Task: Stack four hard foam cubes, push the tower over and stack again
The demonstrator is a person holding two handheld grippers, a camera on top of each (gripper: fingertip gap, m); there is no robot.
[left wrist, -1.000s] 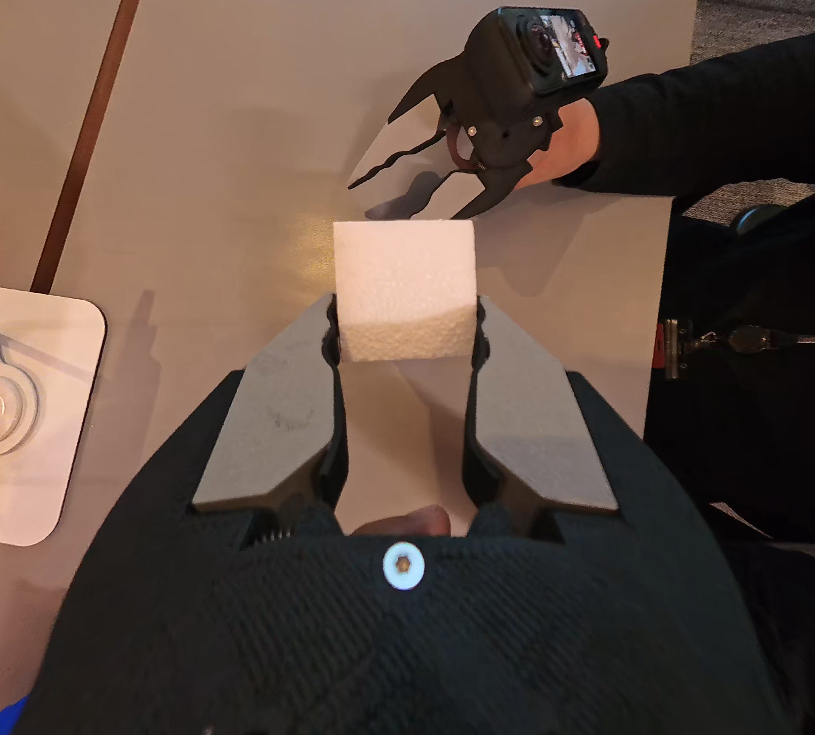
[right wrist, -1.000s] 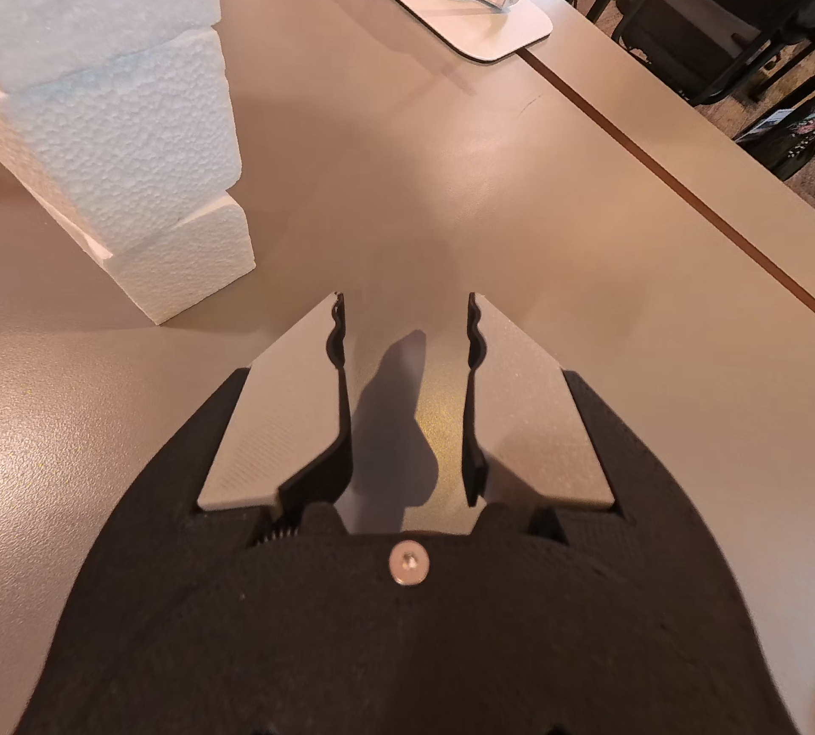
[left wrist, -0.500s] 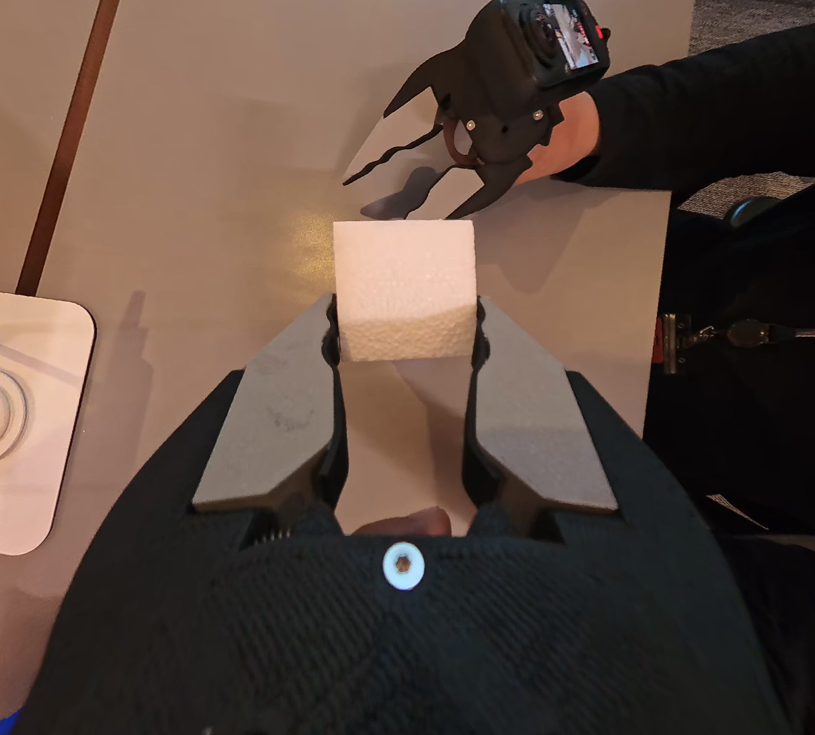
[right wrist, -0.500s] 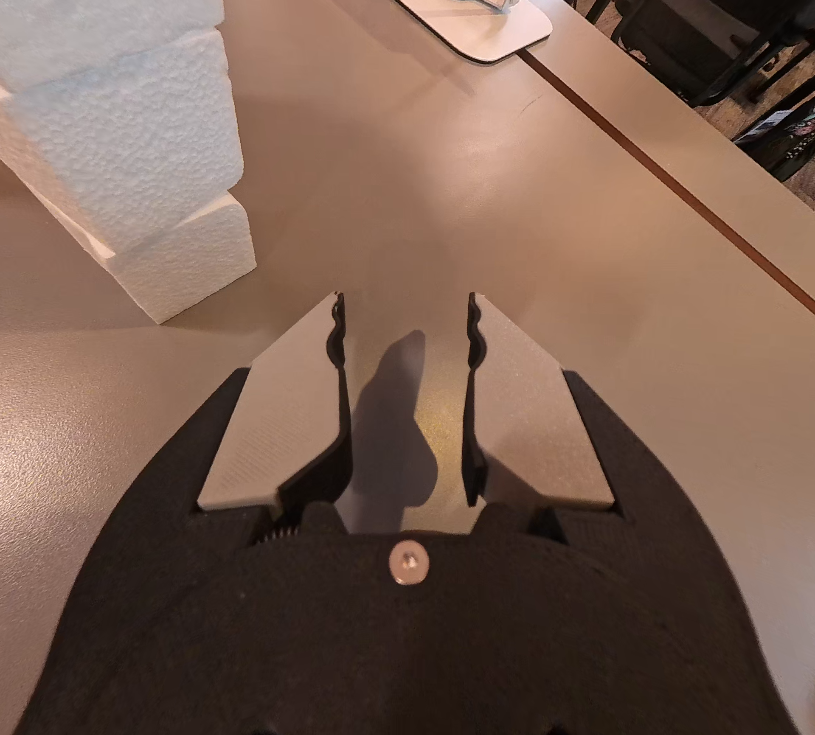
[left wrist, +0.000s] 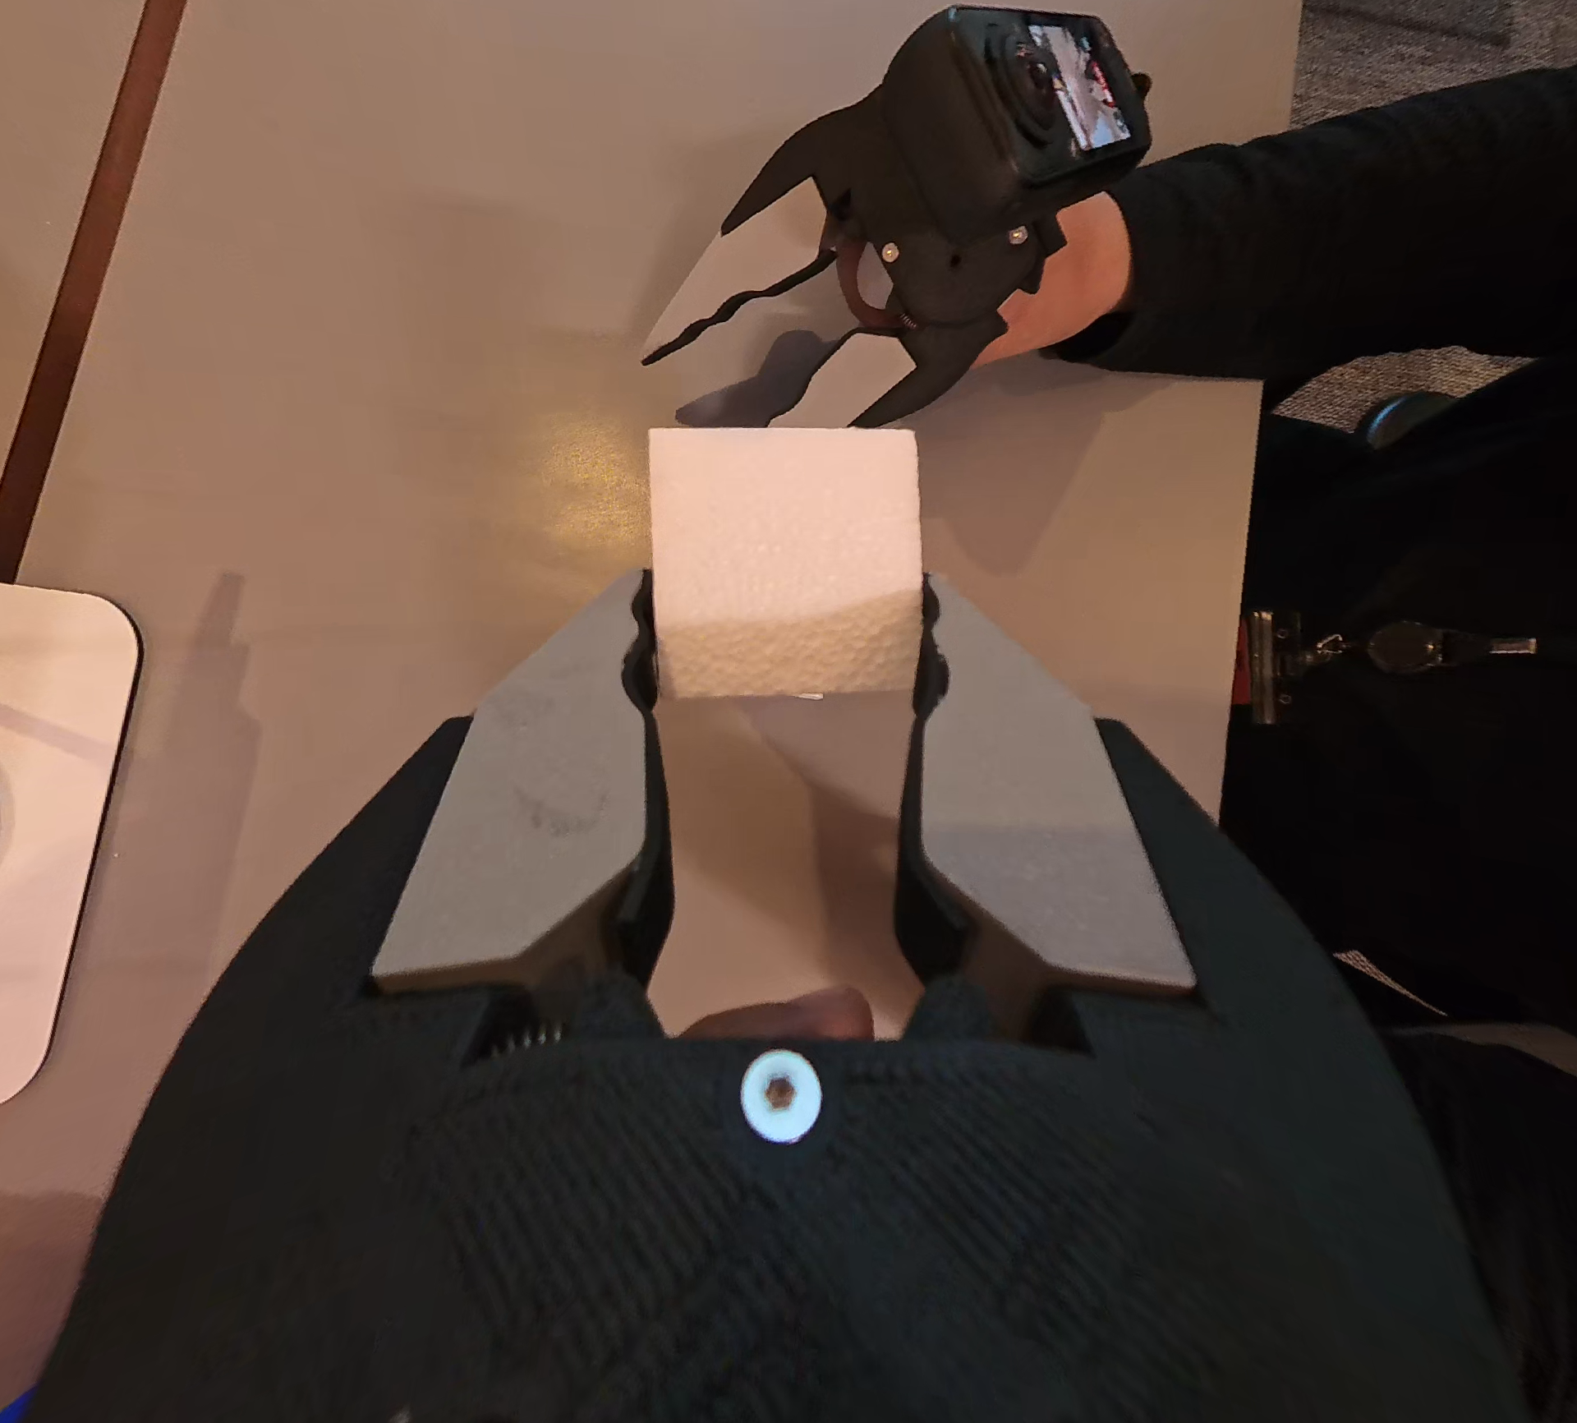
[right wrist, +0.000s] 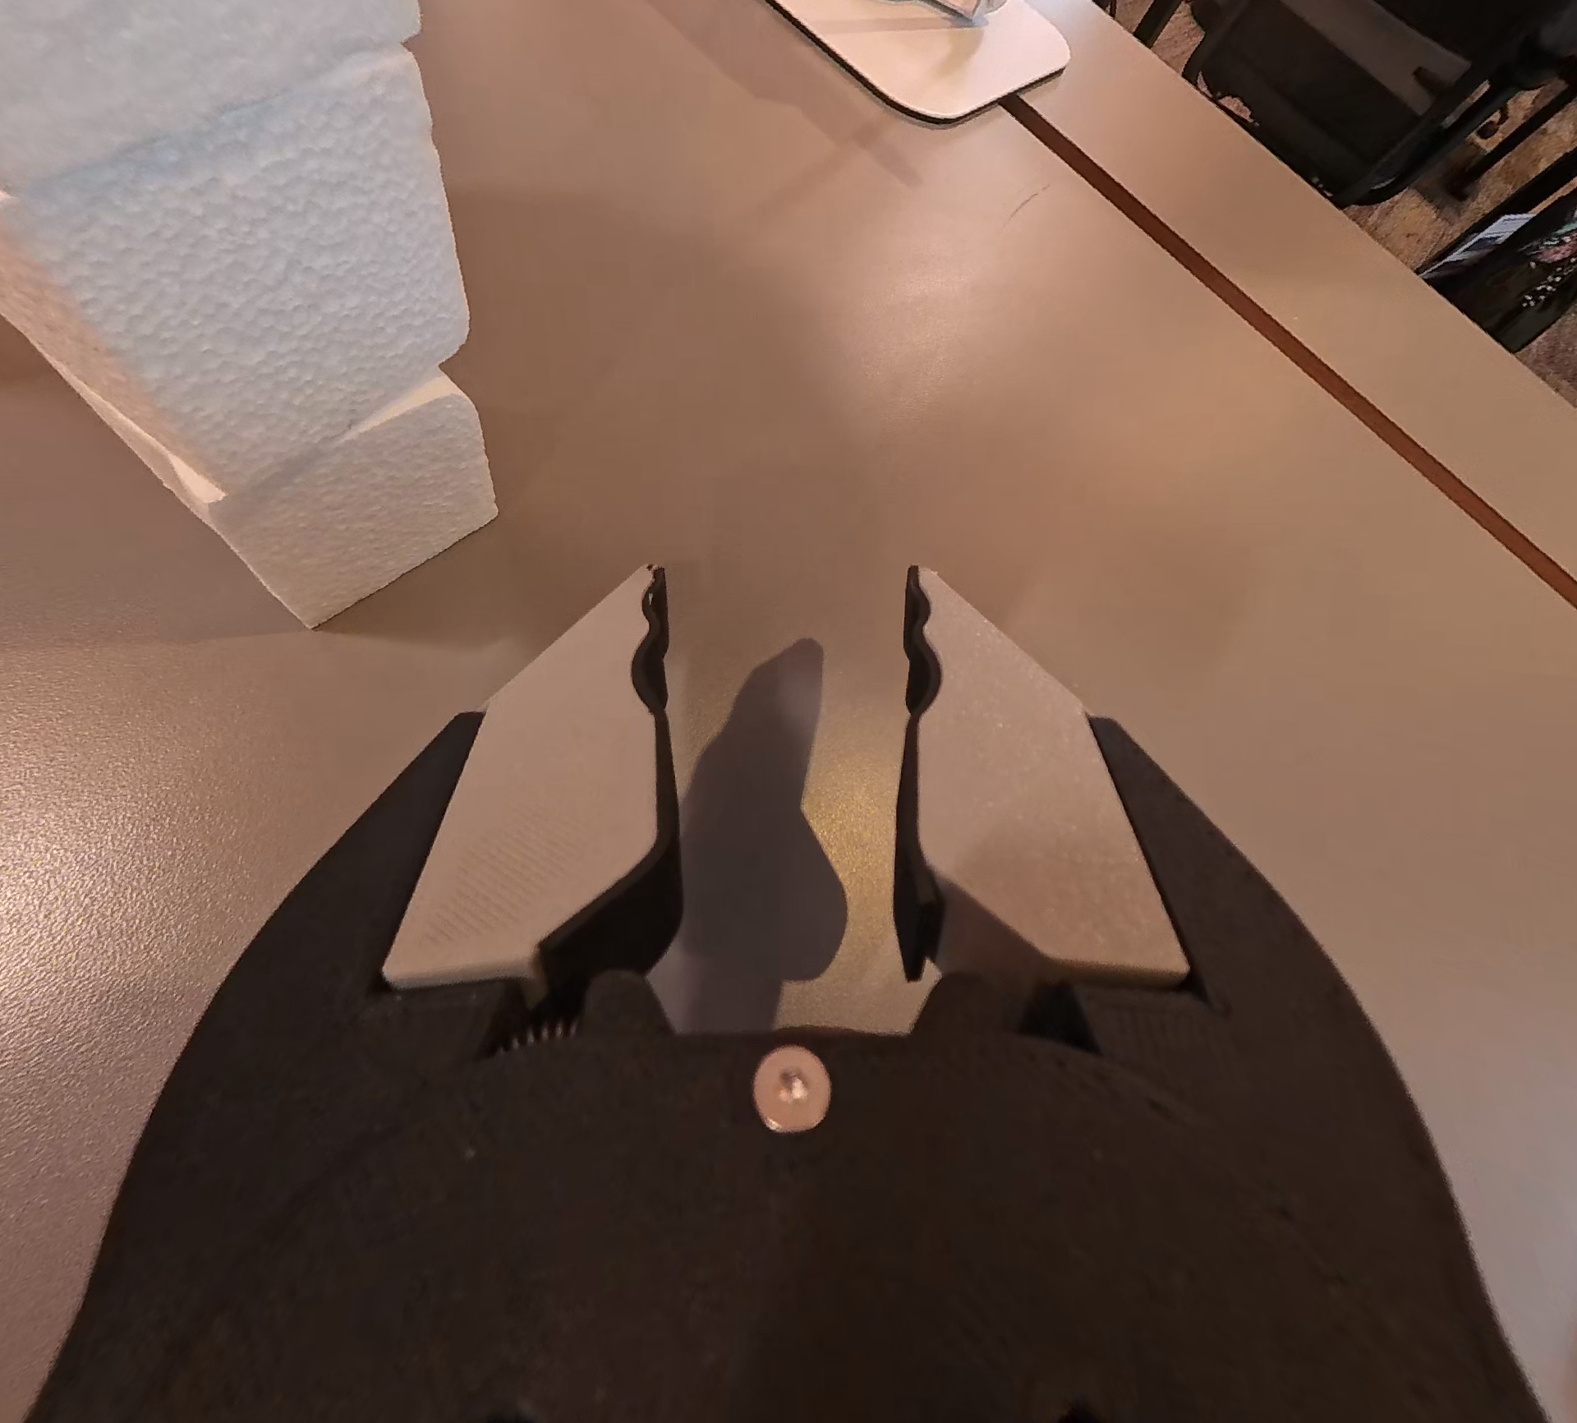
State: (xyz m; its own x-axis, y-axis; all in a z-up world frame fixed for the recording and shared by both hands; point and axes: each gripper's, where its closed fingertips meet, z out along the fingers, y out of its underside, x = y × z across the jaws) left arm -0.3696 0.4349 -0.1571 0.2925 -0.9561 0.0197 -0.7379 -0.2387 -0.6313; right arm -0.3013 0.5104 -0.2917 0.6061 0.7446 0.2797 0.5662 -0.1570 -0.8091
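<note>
Left wrist view shows my left gripper clamped on a white, pebbled hard foam cube, held over the grey-brown table near its right edge, much as half a second ago. My right gripper hovers just beyond it, jaws spread and empty, a little farther right than before. Right wrist view has that right gripper above bare table beside the stack of foam cubes at left, three slightly offset blocks showing, unmoved.
</note>
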